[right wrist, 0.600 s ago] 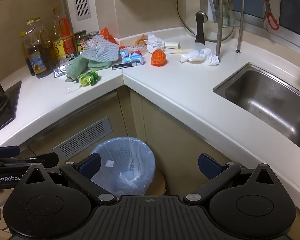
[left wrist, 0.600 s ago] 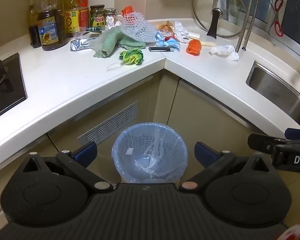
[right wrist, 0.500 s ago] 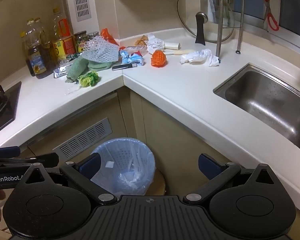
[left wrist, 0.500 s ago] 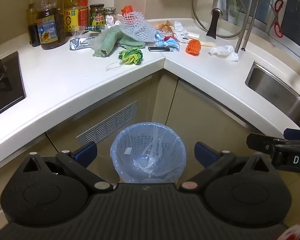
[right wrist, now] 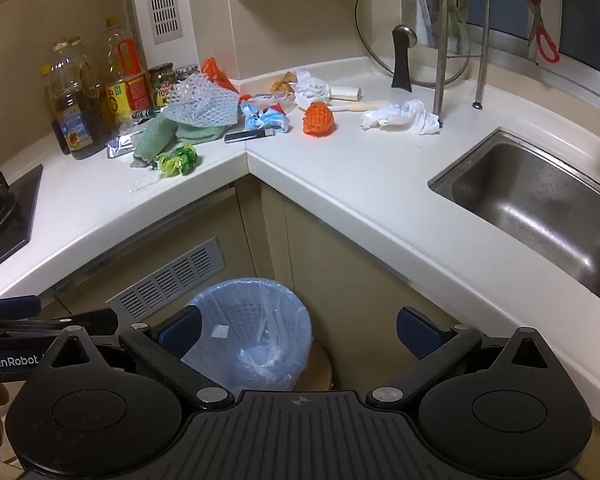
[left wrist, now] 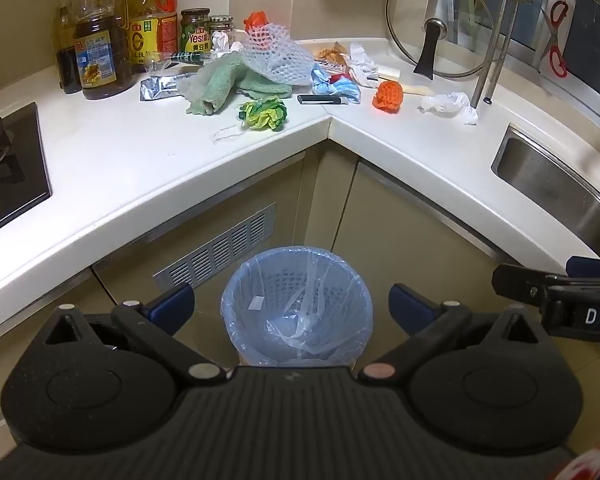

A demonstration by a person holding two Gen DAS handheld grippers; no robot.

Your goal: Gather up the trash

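Note:
A bin with a blue liner (left wrist: 297, 304) stands on the floor in the counter's corner; it also shows in the right wrist view (right wrist: 252, 336). Trash lies at the back of the white counter (left wrist: 112, 160): a green-yellow wad (left wrist: 263, 113), white foam netting (left wrist: 274, 54), a blue wad (left wrist: 334, 86), an orange net ball (left wrist: 388, 96) and crumpled white paper (left wrist: 448, 105). My left gripper (left wrist: 291, 306) is open and empty above the bin. My right gripper (right wrist: 298, 330) is open and empty, just right of the bin.
Oil bottles (left wrist: 100, 40) and jars (left wrist: 195, 30) stand at the back left. A green cloth (left wrist: 220, 84) and a black lighter (left wrist: 320, 99) lie among the trash. A stove (left wrist: 4, 168) is at left, a sink (right wrist: 540, 208) at right, a glass lid (left wrist: 436, 28) behind.
Both grippers have drifted slightly; the bin sits a touch more to the left in the left wrist view. Nothing was taken or released.

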